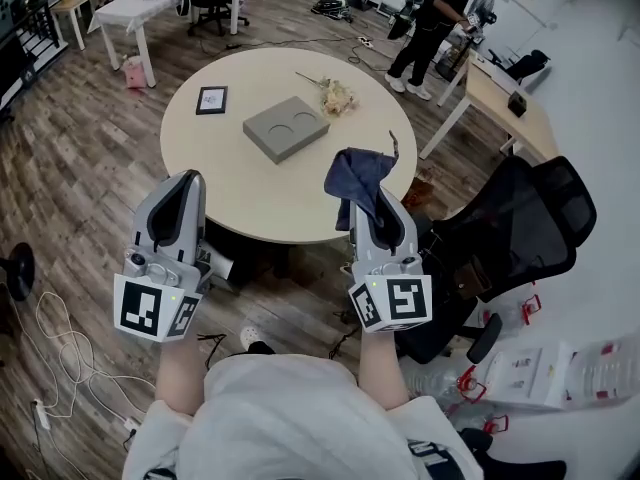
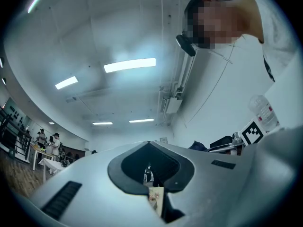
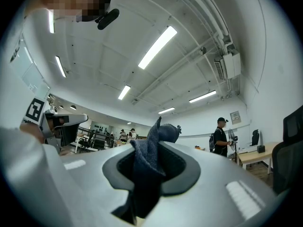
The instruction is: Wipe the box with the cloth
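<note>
While right gripper (image 1: 372,213) fingers pinch cloth (image 1: 357,173), left gripper (image 1: 183,190) fingers closed; box (image 1: 286,128) on table (image 1: 240,198).

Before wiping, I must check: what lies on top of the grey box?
Nothing lies on the grey box; its top shows only two round hollows. The cloth is in the right gripper. Under the box is hidden.

Grey left tool (image 1: 186,180) and right tool (image 1: 366,208) each bear a black-and-white marker cube (image 1: 150,308); the shirt (image 1: 290,418) is white.

Place — you're standing in an office | desks (image 1: 133,8), a swivel chair (image 1: 525,220), strip lights (image 3: 158,46) are surrounding you
</note>
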The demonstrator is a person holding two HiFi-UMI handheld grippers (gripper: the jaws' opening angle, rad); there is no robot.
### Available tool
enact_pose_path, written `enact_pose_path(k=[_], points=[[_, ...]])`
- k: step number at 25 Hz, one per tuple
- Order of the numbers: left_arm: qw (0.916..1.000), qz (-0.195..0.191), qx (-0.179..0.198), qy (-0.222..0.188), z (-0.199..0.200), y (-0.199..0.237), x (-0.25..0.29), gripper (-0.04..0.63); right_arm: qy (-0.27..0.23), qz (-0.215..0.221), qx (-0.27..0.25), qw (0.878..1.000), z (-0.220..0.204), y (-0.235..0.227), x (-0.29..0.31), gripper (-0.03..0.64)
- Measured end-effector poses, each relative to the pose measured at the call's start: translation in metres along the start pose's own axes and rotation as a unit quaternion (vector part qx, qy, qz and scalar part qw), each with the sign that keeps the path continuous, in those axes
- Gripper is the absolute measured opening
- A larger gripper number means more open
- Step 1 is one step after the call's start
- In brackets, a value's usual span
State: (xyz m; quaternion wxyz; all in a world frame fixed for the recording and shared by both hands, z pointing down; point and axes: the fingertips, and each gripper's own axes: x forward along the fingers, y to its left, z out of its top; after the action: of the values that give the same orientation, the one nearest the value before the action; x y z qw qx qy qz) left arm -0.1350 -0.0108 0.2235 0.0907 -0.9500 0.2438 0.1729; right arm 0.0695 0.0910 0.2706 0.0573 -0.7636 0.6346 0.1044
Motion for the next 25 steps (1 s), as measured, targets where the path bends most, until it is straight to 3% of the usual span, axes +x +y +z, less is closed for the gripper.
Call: enact_pose_path(k=[7, 17, 25], points=[[0.9999, -0.011, 0.003, 0.000, -0.012, 0.036, 0.013, 0.003, 0.000, -0.005, -0.001, 1.000, -0.006, 0.013, 0.032, 0.078], [0.9994, -0.007, -0.031, 0.013, -0.044, 0.058, 0.029, 0.003, 0.013, -0.014, 0.003, 1.000, -0.021, 0.007, 0.054, 0.078], [0.9996, 0.015, -0.015, 0.018, -0.058, 0.085, 0.060, 0.003, 0.015, 0.004, 0.011, 1.000, -0.037, -0.012, 0.108, 0.077]])
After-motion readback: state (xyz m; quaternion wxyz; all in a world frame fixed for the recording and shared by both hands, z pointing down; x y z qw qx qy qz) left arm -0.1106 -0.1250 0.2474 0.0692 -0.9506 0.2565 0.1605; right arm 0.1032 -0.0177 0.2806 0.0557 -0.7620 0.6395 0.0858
